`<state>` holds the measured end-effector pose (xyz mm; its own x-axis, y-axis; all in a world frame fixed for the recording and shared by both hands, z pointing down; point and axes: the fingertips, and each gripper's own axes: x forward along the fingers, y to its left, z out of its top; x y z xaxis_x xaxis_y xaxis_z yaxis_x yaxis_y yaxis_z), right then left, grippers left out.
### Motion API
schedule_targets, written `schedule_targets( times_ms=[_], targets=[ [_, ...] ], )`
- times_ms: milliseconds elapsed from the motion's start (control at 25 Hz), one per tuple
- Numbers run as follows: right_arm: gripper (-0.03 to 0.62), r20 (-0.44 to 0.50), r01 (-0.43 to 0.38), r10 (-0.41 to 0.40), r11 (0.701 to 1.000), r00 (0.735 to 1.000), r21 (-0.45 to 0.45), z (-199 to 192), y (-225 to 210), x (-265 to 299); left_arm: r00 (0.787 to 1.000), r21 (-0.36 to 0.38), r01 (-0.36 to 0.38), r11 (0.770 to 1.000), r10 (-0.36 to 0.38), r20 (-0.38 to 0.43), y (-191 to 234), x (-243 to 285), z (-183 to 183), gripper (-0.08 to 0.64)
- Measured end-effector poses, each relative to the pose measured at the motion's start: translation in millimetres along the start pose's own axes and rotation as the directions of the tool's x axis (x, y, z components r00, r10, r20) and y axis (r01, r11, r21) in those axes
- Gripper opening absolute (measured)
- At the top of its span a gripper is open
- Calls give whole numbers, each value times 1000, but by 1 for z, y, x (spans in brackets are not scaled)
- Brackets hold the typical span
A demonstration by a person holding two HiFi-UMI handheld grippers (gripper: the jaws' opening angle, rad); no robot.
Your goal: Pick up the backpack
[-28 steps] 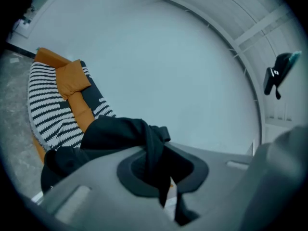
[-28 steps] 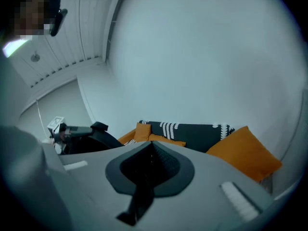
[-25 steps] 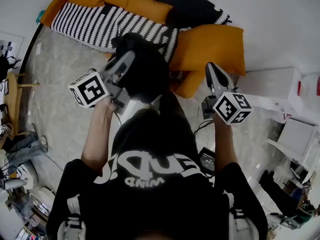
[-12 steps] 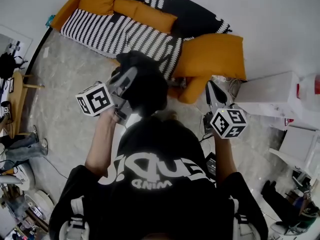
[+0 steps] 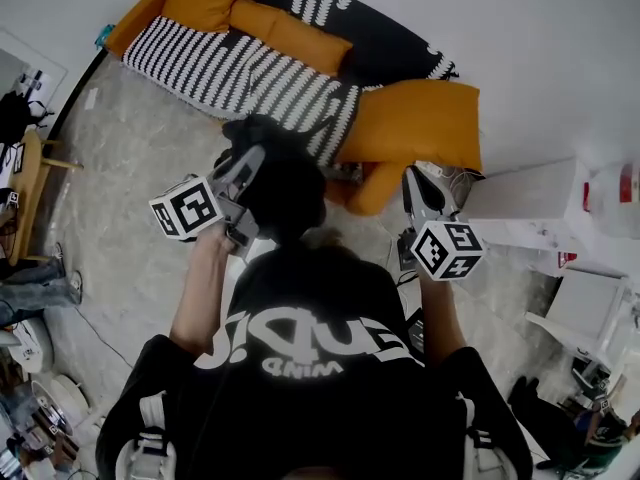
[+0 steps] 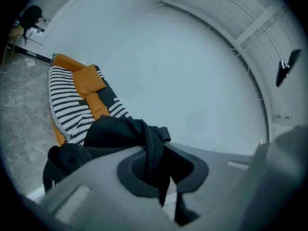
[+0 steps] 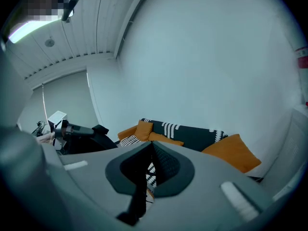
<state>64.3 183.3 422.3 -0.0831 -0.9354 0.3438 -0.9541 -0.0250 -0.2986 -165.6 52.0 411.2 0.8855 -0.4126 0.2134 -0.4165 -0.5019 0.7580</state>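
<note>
The black backpack (image 5: 287,180) hangs off the floor in front of the sofa, in the head view just above the person's chest. My left gripper (image 5: 256,156) is shut on its black strap (image 6: 155,148), which runs between the pads in the left gripper view, with the bag's bulk (image 6: 98,137) hanging to the left. My right gripper (image 5: 411,177) is held to the right of the bag, apart from it. Its jaws are shut with nothing between them, and the sofa shows beyond its tips (image 7: 150,147).
A sofa (image 5: 240,68) with a black-and-white striped cover and orange cushions (image 5: 415,123) stands along the white wall. A white box (image 5: 520,203) sits at the right, a wooden table (image 5: 28,183) at the left. The floor (image 5: 130,158) is grey marble.
Both grippers have drifted a little lower in the head view, the left one still carrying the backpack. The right gripper has rolled slightly. The sofa has shifted up and right in the picture.
</note>
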Motion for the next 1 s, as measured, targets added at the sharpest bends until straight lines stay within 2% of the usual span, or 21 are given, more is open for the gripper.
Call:
schedule_targets(
  times_ms=[120,320,520,1000],
  targets=[
    [2,-4,-12,12,1000,1000,5,-3,2,2,1000,0,-16,1000,16,10,1,0,1,29],
    [2,-15,-17,17,1000,1000,10,-7,-6,7,999,40,-46,998,46,17,-1,10,-4,29],
    [2,-11,-43,43,999,999,11,-2,-6,14,994,93,-108,990,105,33,-4,18,-5,28],
    [2,-7,-49,49,998,999,29,4,-13,20,994,91,-110,990,109,24,-8,28,-2,28]
  ],
)
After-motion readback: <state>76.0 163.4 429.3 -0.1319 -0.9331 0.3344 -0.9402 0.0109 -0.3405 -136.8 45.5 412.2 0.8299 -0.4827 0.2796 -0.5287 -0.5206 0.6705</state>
